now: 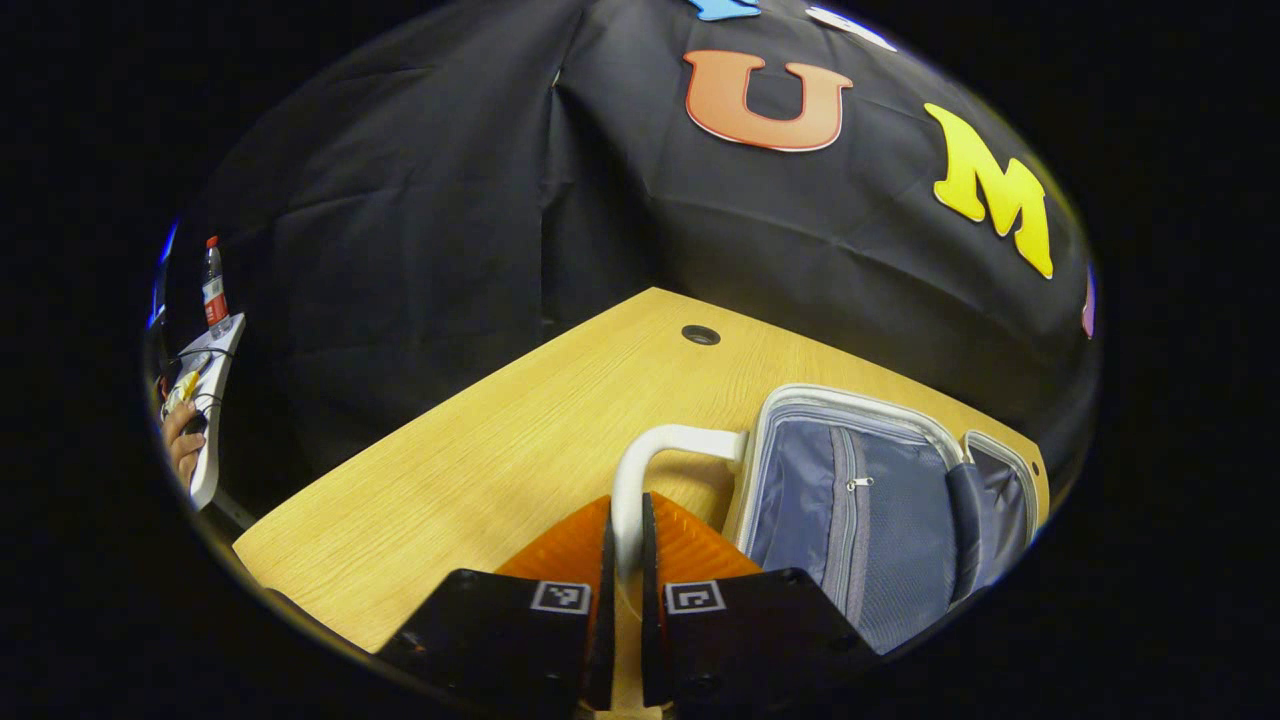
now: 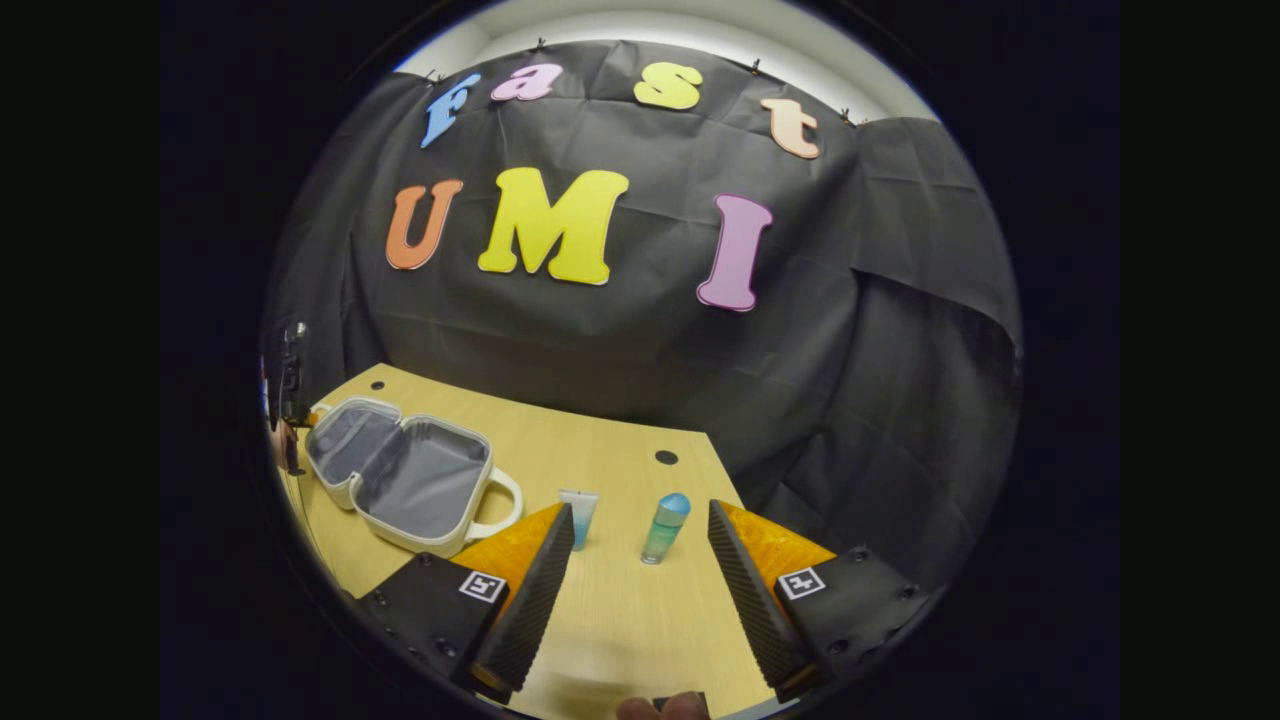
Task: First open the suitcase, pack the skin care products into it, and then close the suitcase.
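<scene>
On the table, suitcase open, left gripper clamped on its handle, right gripper spread wide; next, close on the bottle.

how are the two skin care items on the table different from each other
The bottle is rounded, with a domed blue cap on top; the tube is flatter. The bottle stands right of the tube and between the right gripper's open fingers; the tube is partly hidden behind one finger. Both stand upright on the table, outside the open suitcase, in blue-green tones.
</scene>
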